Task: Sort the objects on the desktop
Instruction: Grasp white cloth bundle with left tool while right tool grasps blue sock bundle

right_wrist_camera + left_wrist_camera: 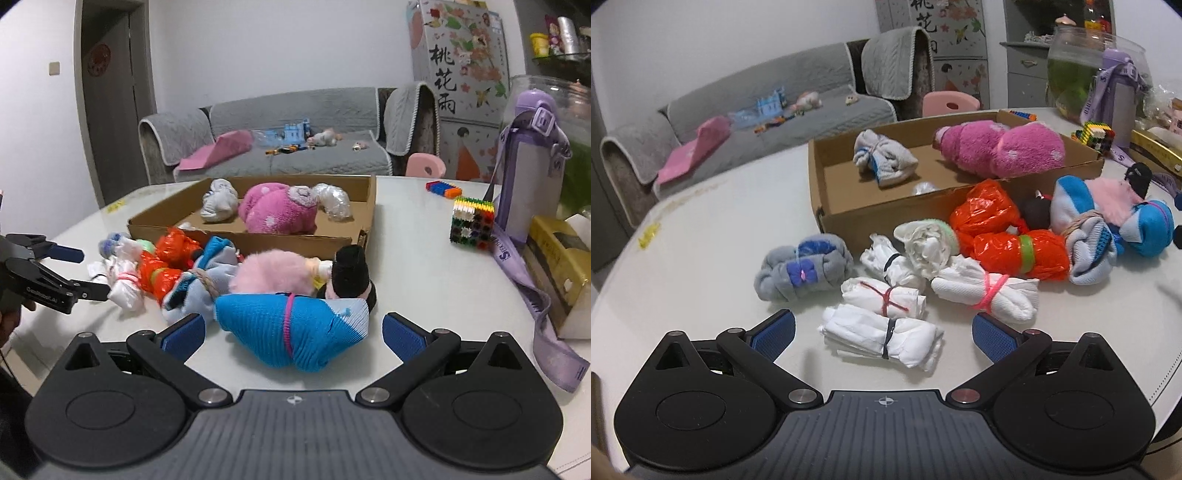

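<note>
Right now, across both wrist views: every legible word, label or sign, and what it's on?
"桃花雨": black brush characters on the flowered cabinet; the left wrist view shows only part of them.
"S": white letter on the purple bottle's strap.
Lanyard print: starts with "S", the rest unreadable.
Left gripper arm: small white brand print, too small to read.
Red round door sign: blurred.
Yellow box: unreadable.
</note>
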`<state>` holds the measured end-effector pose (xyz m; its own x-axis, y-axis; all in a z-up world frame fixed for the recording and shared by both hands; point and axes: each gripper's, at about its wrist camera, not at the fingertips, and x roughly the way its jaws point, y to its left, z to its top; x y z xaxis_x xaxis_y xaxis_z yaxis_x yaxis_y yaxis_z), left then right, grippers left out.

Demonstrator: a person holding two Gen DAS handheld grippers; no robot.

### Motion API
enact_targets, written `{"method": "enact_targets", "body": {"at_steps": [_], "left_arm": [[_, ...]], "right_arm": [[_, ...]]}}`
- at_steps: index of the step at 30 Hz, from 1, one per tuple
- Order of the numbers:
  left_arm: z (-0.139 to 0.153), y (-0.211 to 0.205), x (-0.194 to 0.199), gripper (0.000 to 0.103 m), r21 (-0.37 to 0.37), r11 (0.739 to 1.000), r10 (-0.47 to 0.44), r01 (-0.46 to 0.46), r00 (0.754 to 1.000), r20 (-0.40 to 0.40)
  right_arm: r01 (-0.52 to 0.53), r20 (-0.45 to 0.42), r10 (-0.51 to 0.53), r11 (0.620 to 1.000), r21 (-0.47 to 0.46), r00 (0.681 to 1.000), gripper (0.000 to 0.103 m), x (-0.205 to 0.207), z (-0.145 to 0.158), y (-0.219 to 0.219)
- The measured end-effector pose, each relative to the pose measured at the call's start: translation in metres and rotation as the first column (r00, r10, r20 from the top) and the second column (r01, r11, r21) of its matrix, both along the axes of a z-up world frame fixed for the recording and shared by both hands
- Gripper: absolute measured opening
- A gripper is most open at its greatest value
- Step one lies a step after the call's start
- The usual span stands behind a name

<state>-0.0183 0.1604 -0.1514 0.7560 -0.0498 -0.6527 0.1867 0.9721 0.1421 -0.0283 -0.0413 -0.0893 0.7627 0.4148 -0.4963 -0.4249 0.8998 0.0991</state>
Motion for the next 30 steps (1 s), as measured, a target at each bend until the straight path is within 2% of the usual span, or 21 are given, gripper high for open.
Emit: {"method": "enact_targets", "body": {"at_steps": [8, 19, 25, 30], "left_arm": [[-0.007, -0.001, 0.002, 0.103, 0.001, 1.0, -0.012, 0.012, 1.0, -0.008], [-0.009, 0.0, 0.007, 0.103, -0.04, 0.999, -0.027, 0.026, 1.0, -0.016], [-0.009, -0.001, 0.007, 0.103, -0.038, 0.999, -0.03, 0.029, 1.0, -0.01], [-0.01, 0.001, 0.008, 0.103, -0.08, 0.997, -0.023, 0.02, 0.999, -0.035]], "right_arm": [[0.02, 0.026, -0.018, 0.999, -0.045, 0.999, 0.102, -0.01, -0.012, 0.004], [0.038, 0.02, -0.037, 0.998, -0.05, 0.999, 0.102, -0.012, -0.02, 0.012], [0.039, 0.015, -0.038, 0.998, -0.055, 0.999, 0.102, -0.014, -0.021, 0.016], [0.035, 0.007, -0.035, 0.998, -0.053, 0.999, 0.095, -0.016, -0.022, 0.016]]}}
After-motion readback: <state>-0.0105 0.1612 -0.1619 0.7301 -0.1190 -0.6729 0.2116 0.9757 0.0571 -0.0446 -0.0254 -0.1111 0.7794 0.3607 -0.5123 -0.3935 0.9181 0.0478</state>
